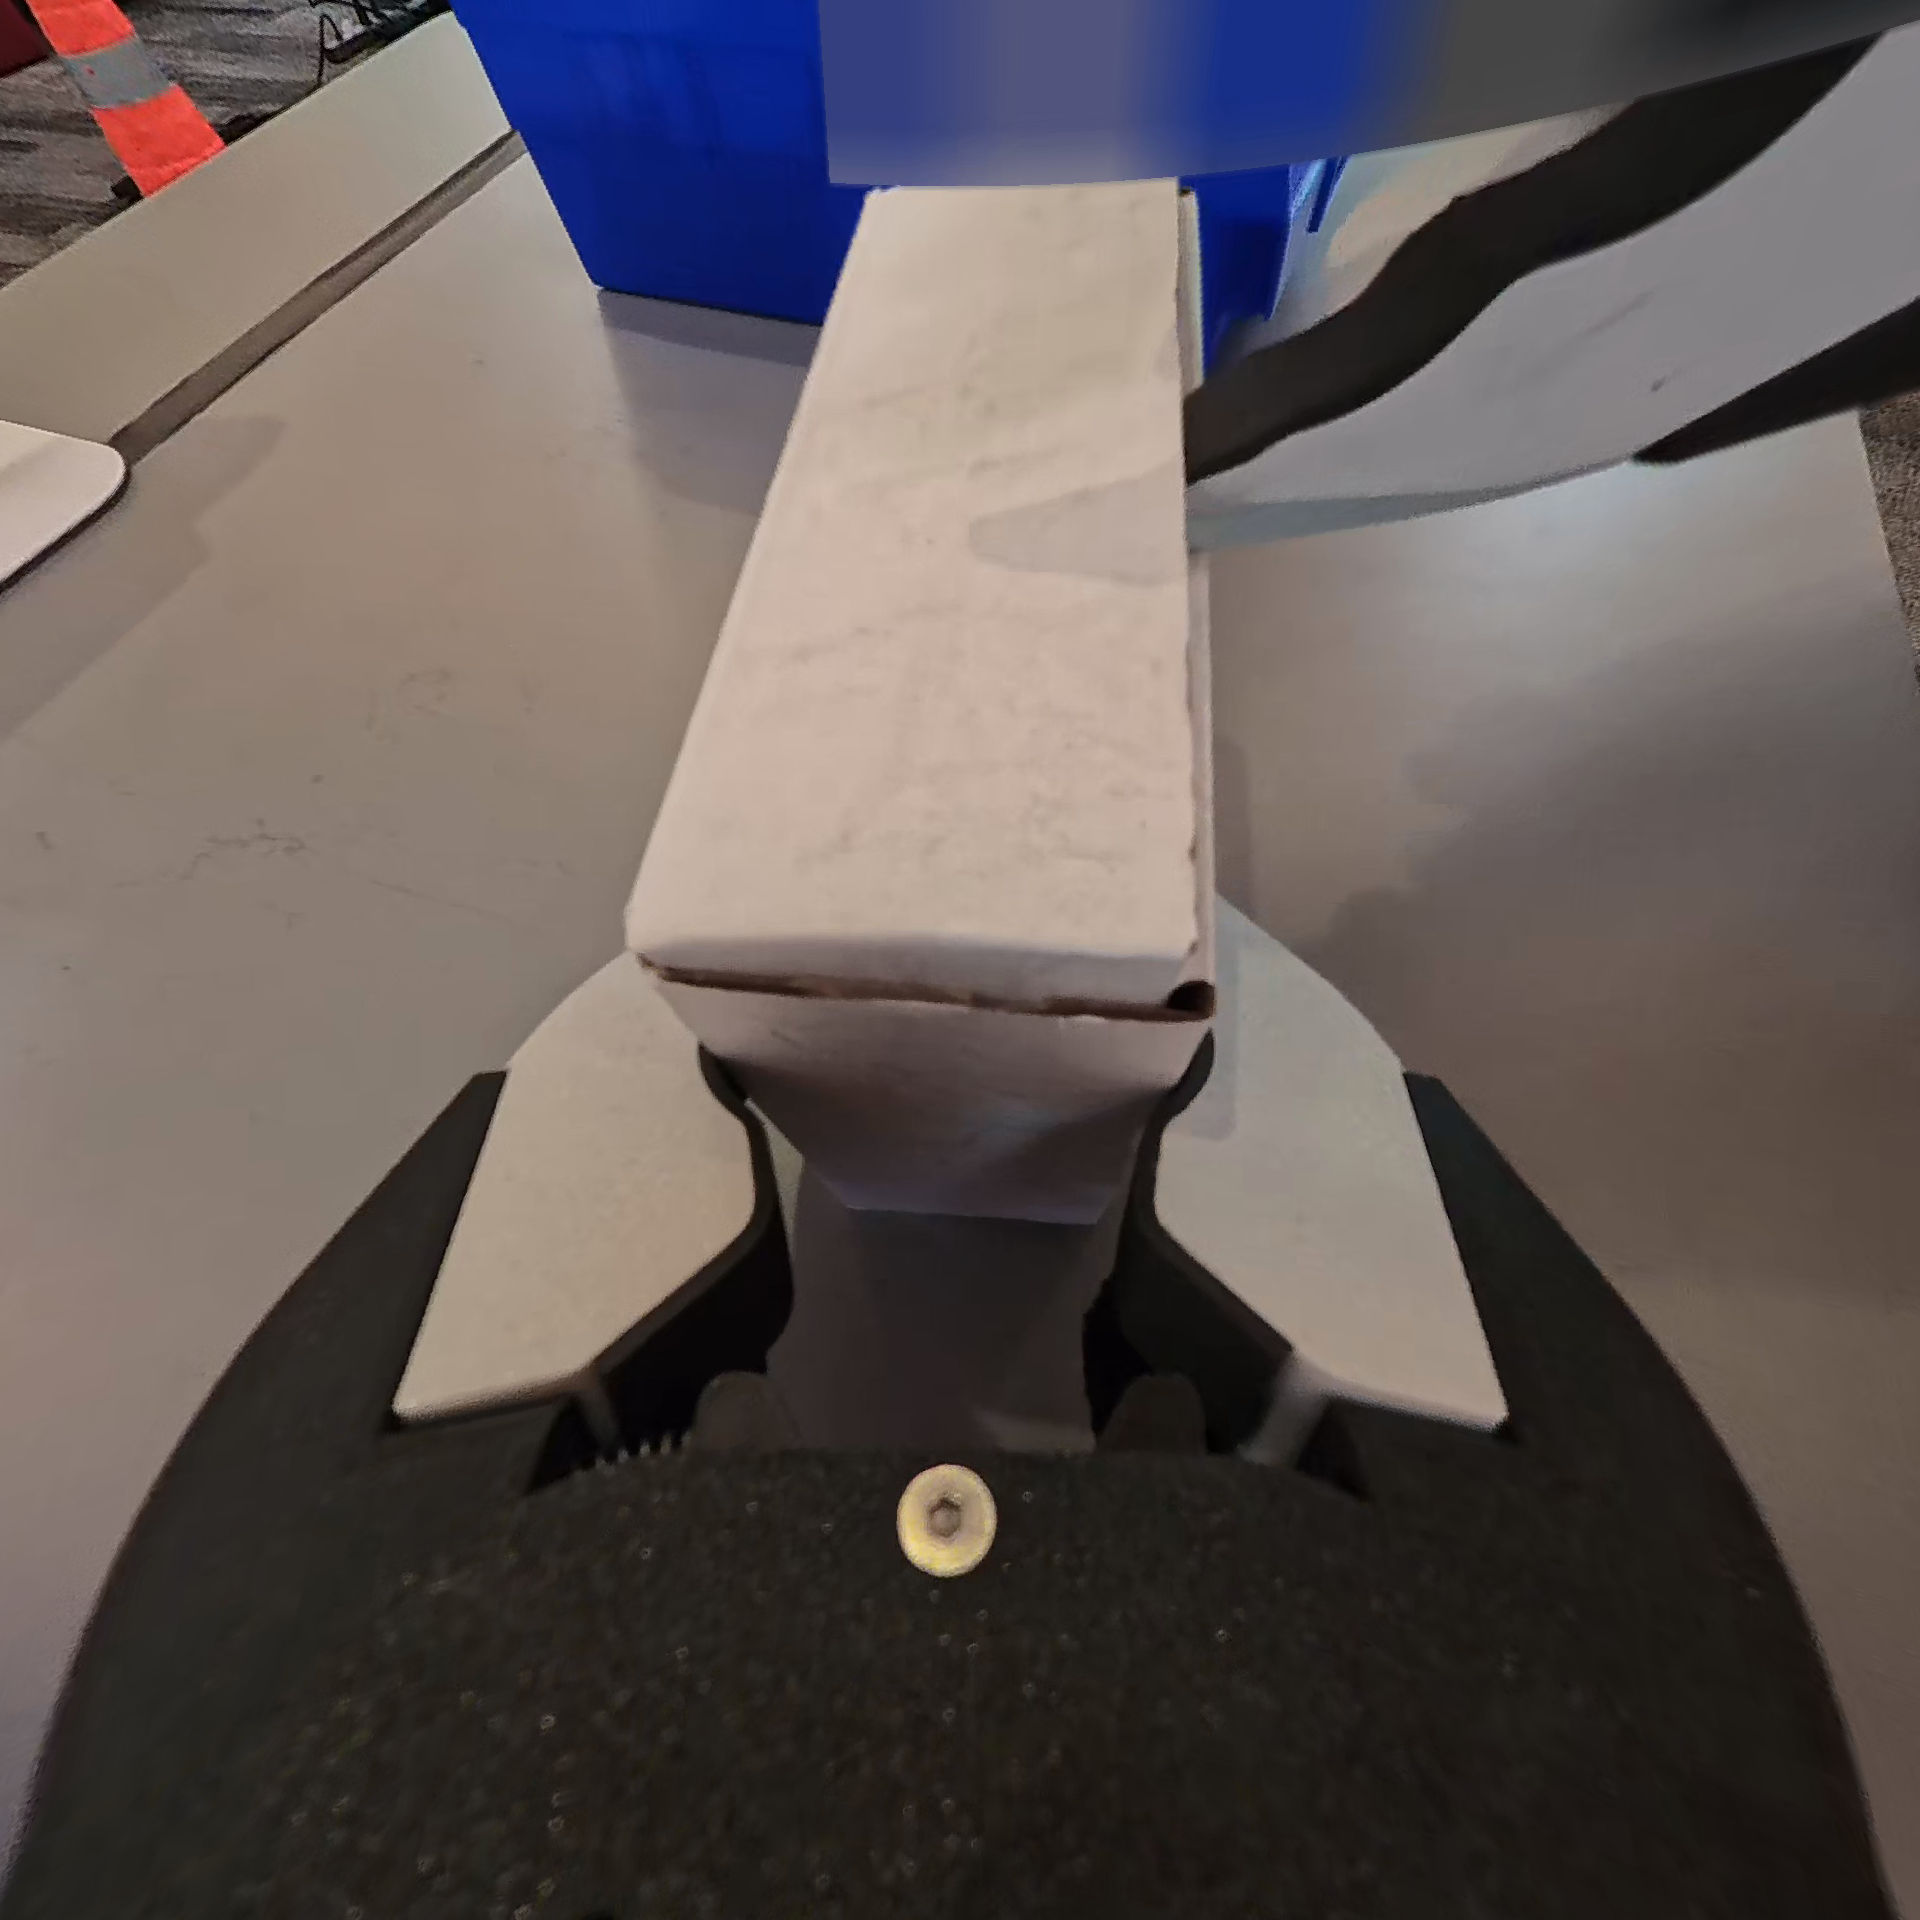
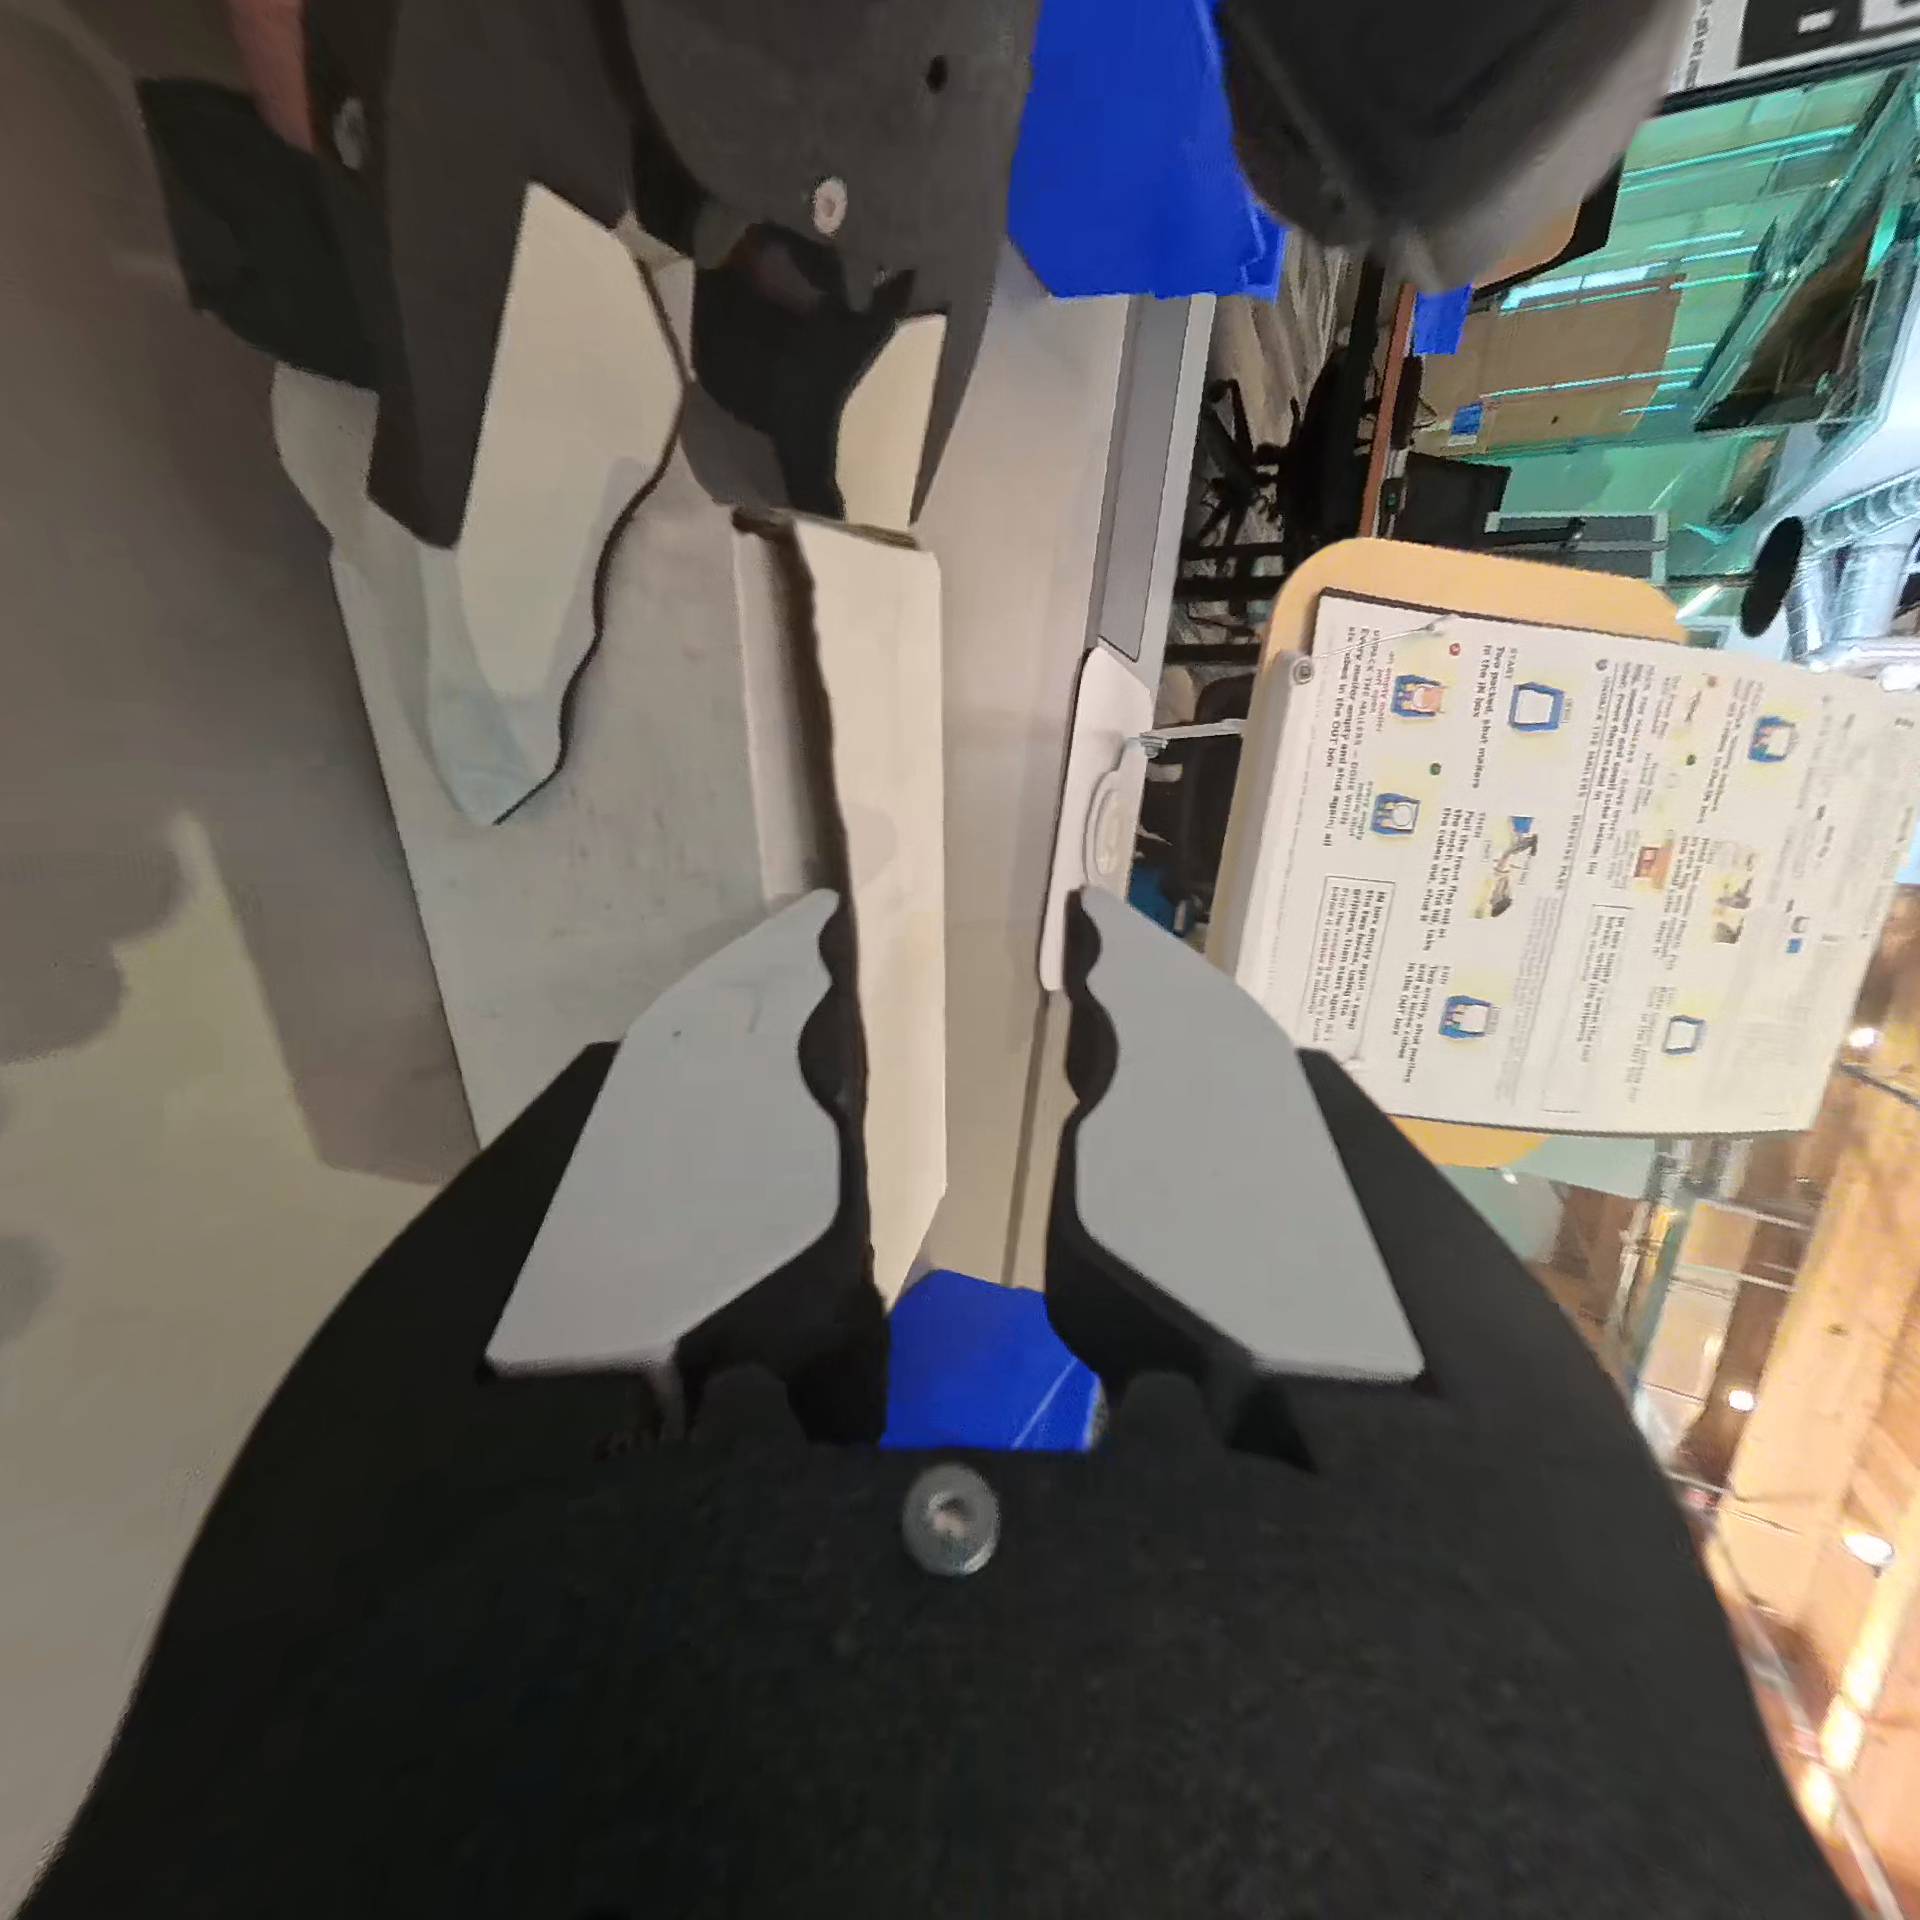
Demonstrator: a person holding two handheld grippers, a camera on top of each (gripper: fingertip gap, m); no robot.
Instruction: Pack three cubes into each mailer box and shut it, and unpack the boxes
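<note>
My left gripper (image 1: pixel 956 1081) is shut on the near end of a closed white mailer box (image 1: pixel 956 623) and holds it out lengthwise above the grey table (image 1: pixel 364 675). My right gripper (image 2: pixel 956 935) is open at the box's other end (image 2: pixel 883 727). One of its fingers (image 1: pixel 1351 343) lies against the box's right side, the other is apart from it. The right wrist view, which is rolled sideways, shows the left gripper (image 2: pixel 790 416) clamped on the box's far end. No cubes are in view.
A blue bin (image 1: pixel 675 156) stands right behind the box and also shows in the right wrist view (image 2: pixel 1132 156). Another blue piece (image 2: pixel 977 1371) shows under my right gripper. A white pad (image 1: pixel 42 499) lies at the left. An orange cone (image 1: pixel 135 104) stands on the floor. A printed sheet (image 2: pixel 1558 883) is clipped to a board. My right fingertips sit around 8 cm from my left ones.
</note>
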